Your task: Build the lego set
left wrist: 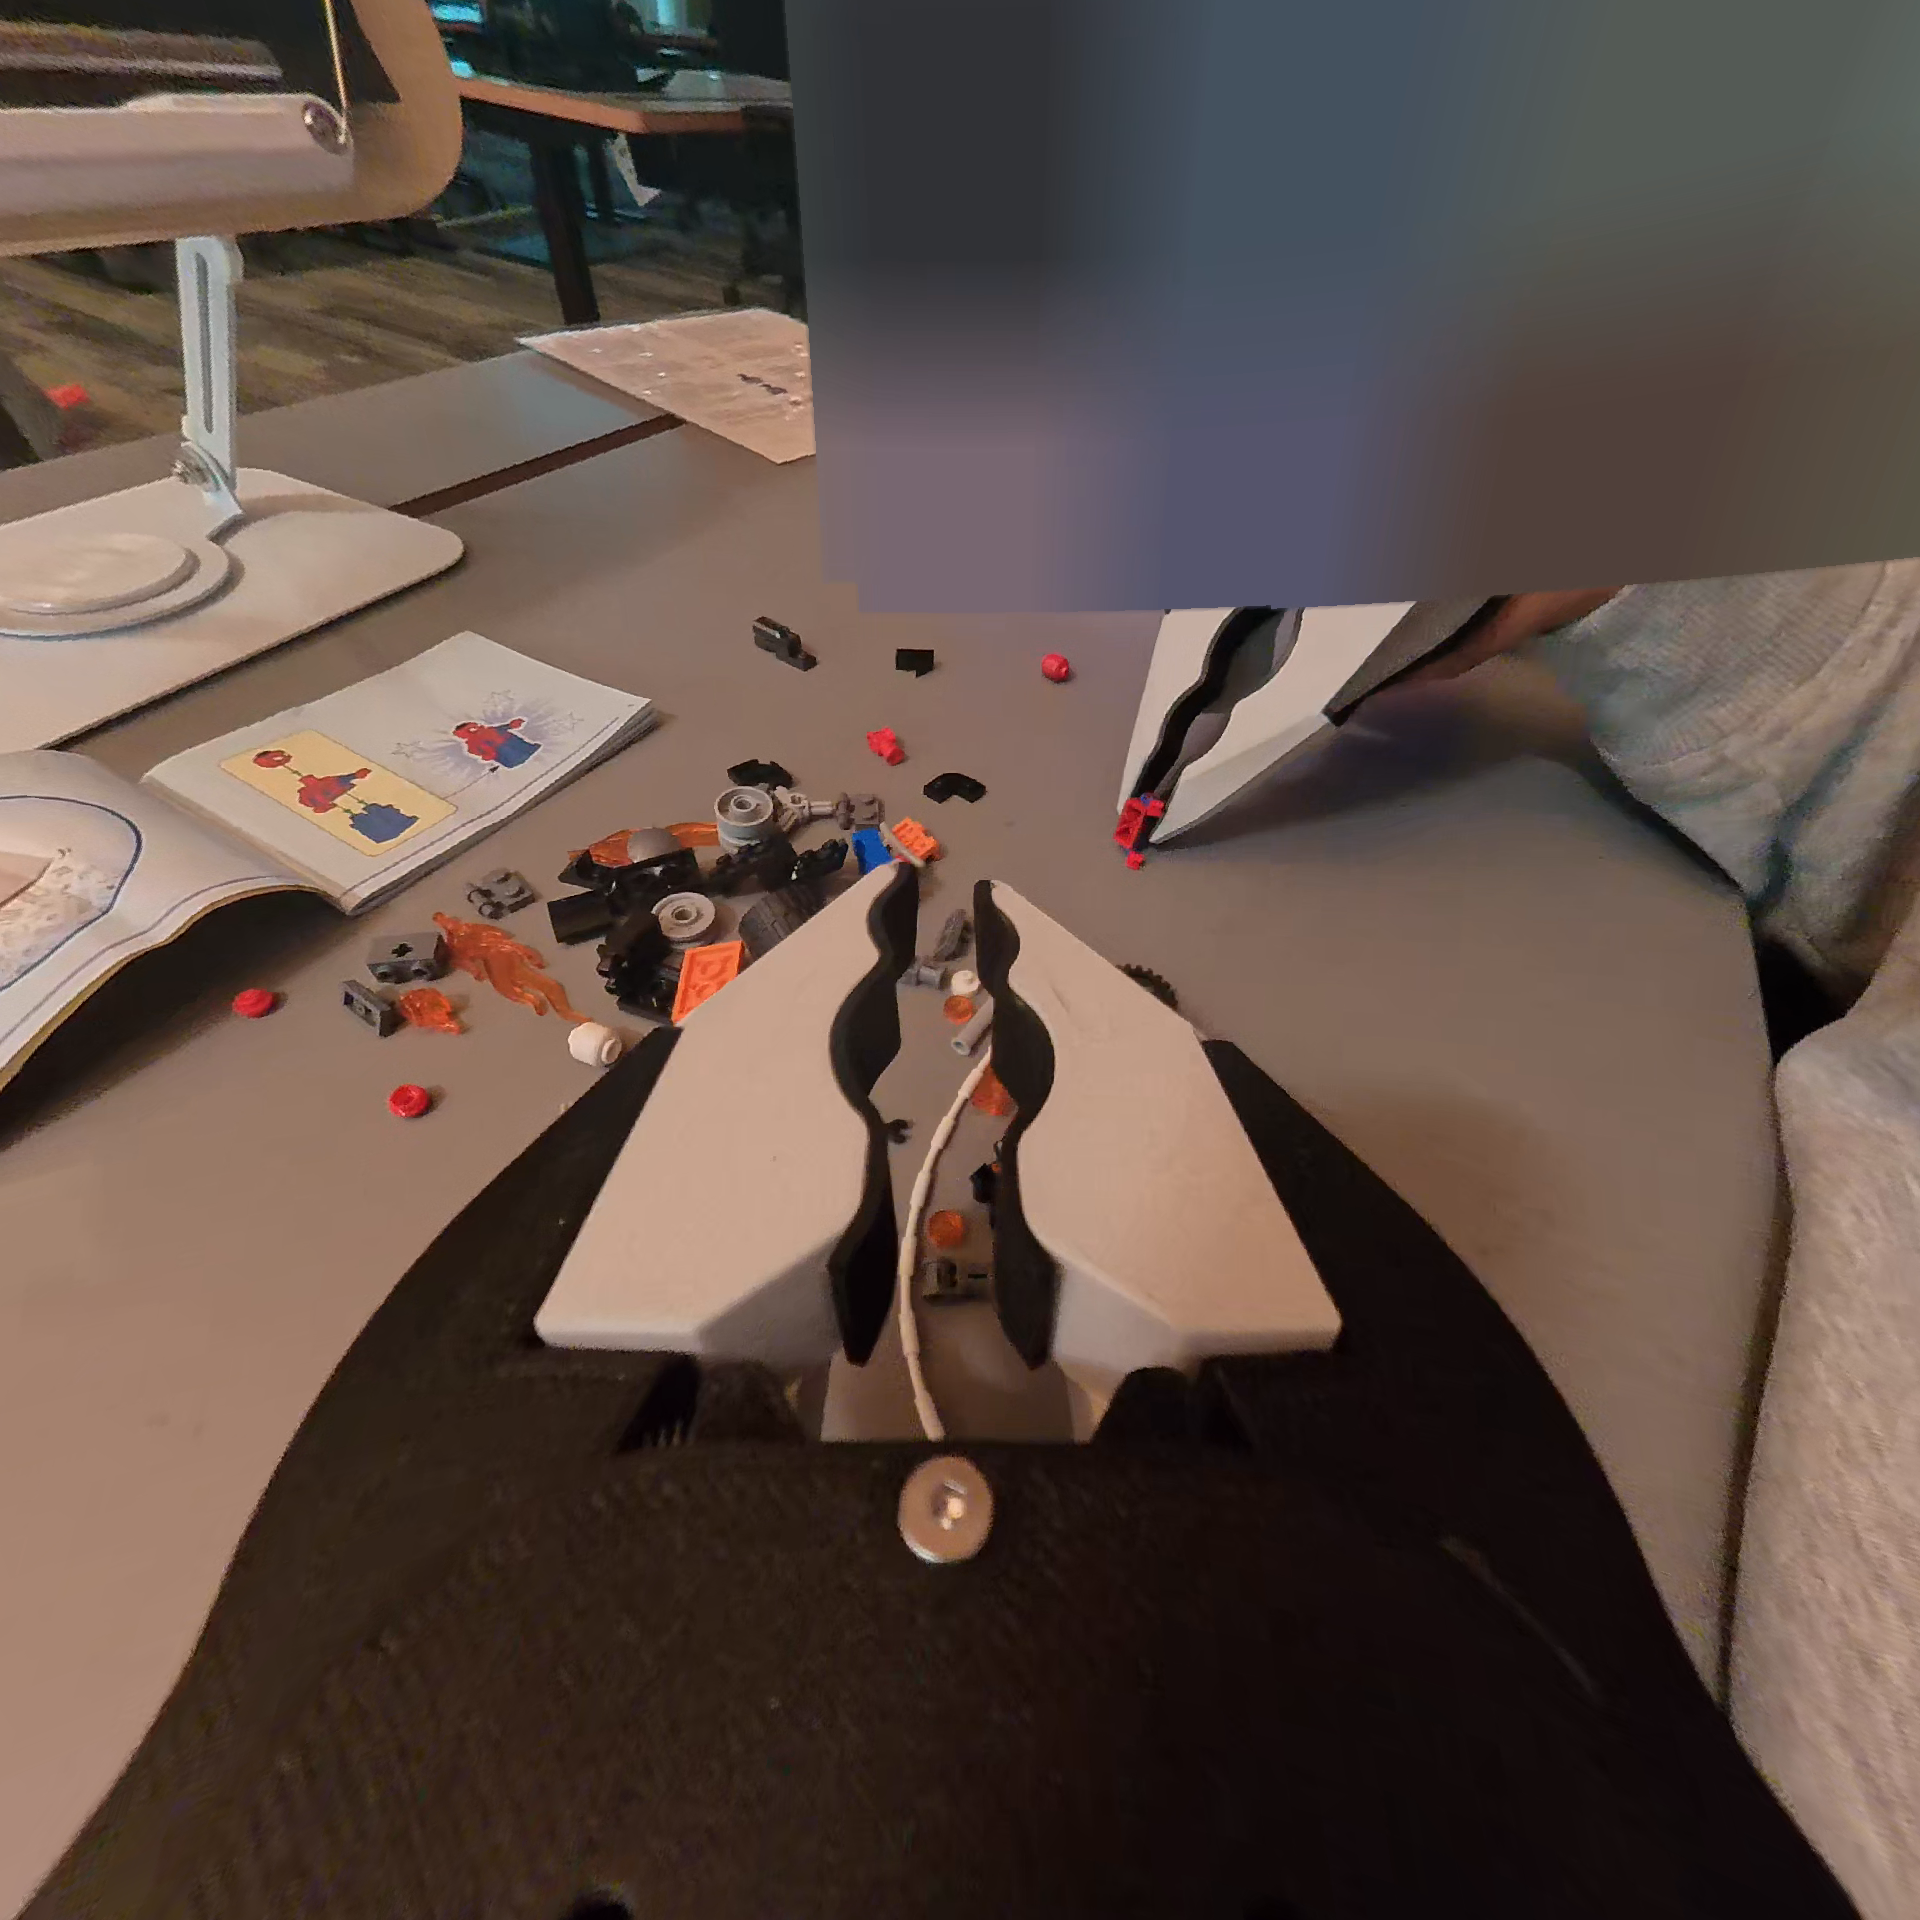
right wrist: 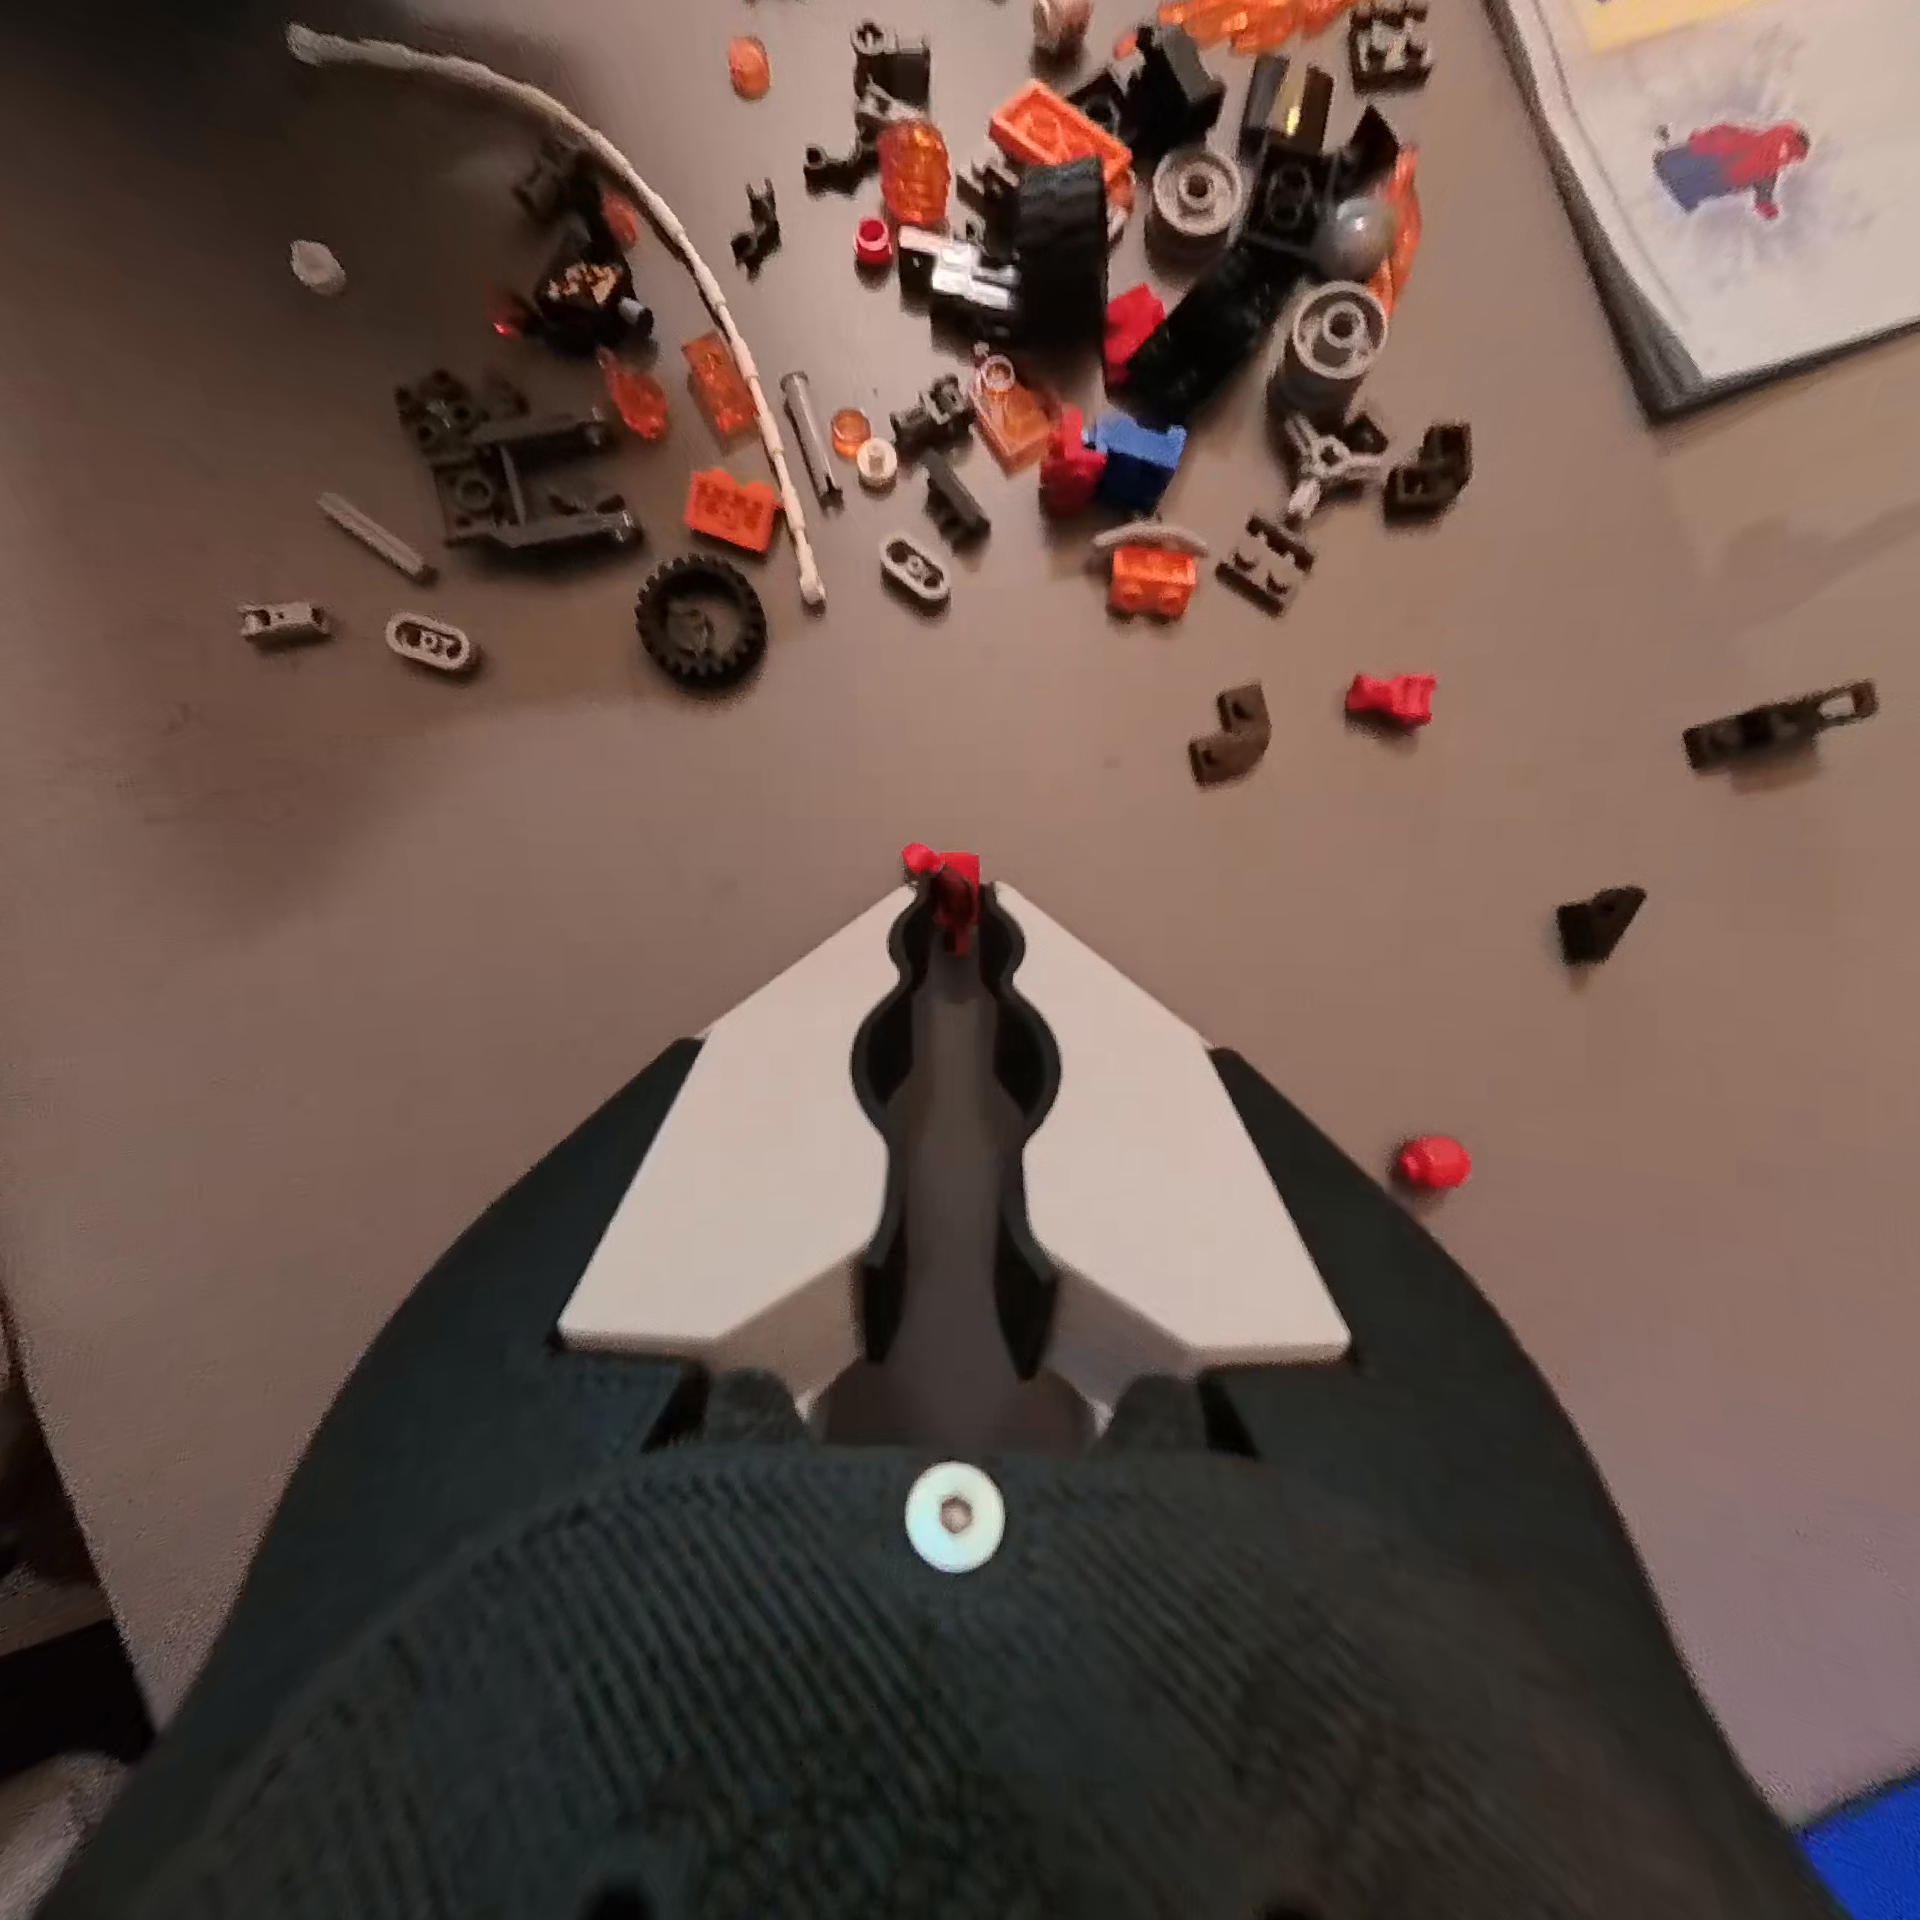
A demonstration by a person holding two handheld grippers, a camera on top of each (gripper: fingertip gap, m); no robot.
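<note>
Lego pieces in black, orange, grey and red lie scattered across the upper half of the right wrist view on the grey-brown table, with the open paper instruction booklet at upper right. We hold our right gripper clenched on a small red minifigure part at the frame's centre, its length along the fingers. Our left gripper hangs released over the pile, apart from it. A loose red round stud sits lower right, clear of our path.
</note>
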